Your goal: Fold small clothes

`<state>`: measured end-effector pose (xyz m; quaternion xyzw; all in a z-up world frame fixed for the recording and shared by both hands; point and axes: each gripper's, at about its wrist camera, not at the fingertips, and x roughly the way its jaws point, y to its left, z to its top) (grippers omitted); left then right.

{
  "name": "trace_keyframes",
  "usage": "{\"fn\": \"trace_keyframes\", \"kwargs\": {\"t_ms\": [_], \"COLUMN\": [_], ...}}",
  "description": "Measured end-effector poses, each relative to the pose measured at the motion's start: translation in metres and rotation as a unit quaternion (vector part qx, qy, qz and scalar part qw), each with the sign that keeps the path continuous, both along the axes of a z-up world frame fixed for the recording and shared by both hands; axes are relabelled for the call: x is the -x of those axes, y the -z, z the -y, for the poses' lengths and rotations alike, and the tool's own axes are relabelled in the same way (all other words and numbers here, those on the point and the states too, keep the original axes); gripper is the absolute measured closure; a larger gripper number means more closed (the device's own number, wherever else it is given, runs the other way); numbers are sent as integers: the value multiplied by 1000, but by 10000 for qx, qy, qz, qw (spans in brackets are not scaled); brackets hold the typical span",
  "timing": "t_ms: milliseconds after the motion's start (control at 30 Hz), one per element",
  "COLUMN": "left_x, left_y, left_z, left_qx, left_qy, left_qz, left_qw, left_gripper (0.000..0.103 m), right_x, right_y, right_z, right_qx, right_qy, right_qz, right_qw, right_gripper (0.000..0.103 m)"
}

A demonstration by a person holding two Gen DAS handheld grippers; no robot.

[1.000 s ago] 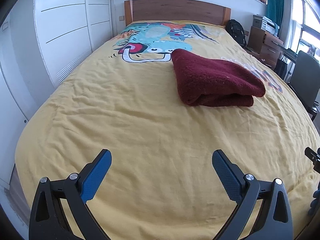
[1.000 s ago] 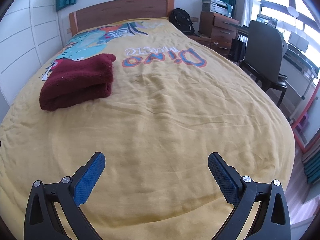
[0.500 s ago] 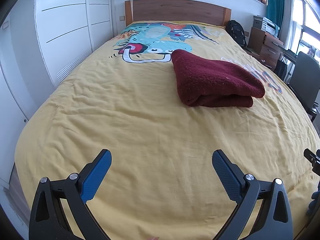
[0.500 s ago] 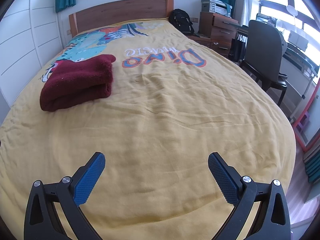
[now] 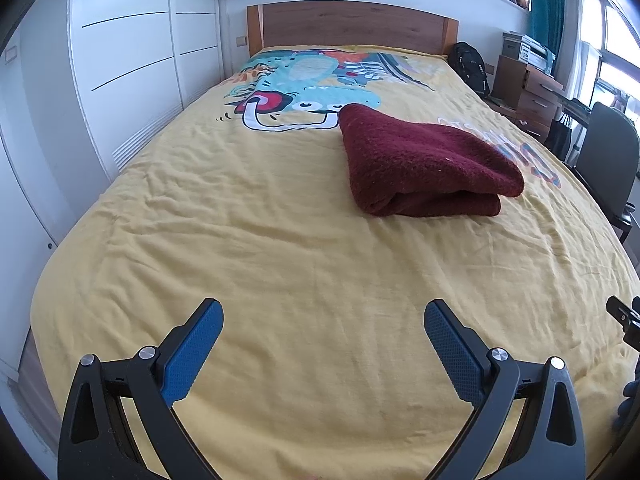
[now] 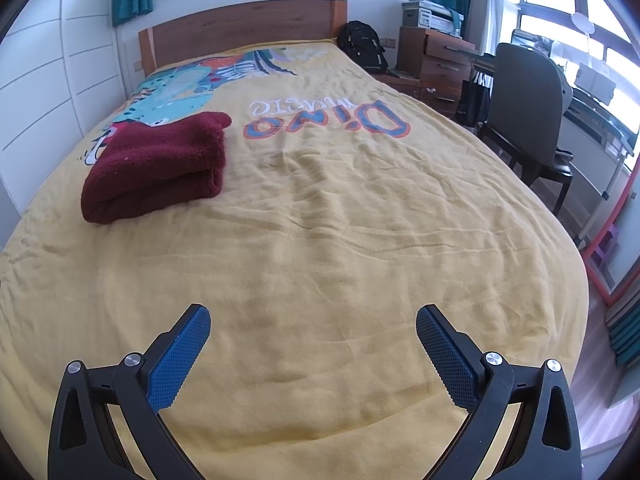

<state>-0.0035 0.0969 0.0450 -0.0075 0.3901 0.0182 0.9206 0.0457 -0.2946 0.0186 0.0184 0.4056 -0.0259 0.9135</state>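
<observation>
Only the right view shows the chair [image 6: 528, 120]. Folded garment [image 5: 424, 164] lies mid-bed [image 5: 280, 240], well apart from both wide, empty grippers [image 5: 322, 344] [image 6: 312, 344].

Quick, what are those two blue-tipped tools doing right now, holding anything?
Left tool: open, holding nothing, above the yellow bedspread.
Right tool: open, holding nothing; the folded maroon garment lies apart.

Folded maroon garment [image 6: 156, 166] on bedspread [image 6: 340, 240]

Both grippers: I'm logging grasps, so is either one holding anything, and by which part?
Nothing is held. The left gripper and right gripper hang open over the yellow bedspread; the folded maroon fleece garment lies untouched.
</observation>
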Motion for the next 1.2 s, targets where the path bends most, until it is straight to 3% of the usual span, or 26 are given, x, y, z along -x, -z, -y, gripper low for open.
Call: {"fn": "trace_keyframes", "kwargs": {"t_ms": [1200], "left_x": [8], "left_y": [-9], "left_z": [3], "left_qx": [127], "left_qy": [49], "left_qz": [128], "left_qw": [9998], "left_gripper": [4], "right_x": [10], "right_y": [-21], "right_z": [3], "right_qx": [60], "right_qy": [43], "right_qz": [120], "right_qw": [9999], "right_gripper": [0]}}
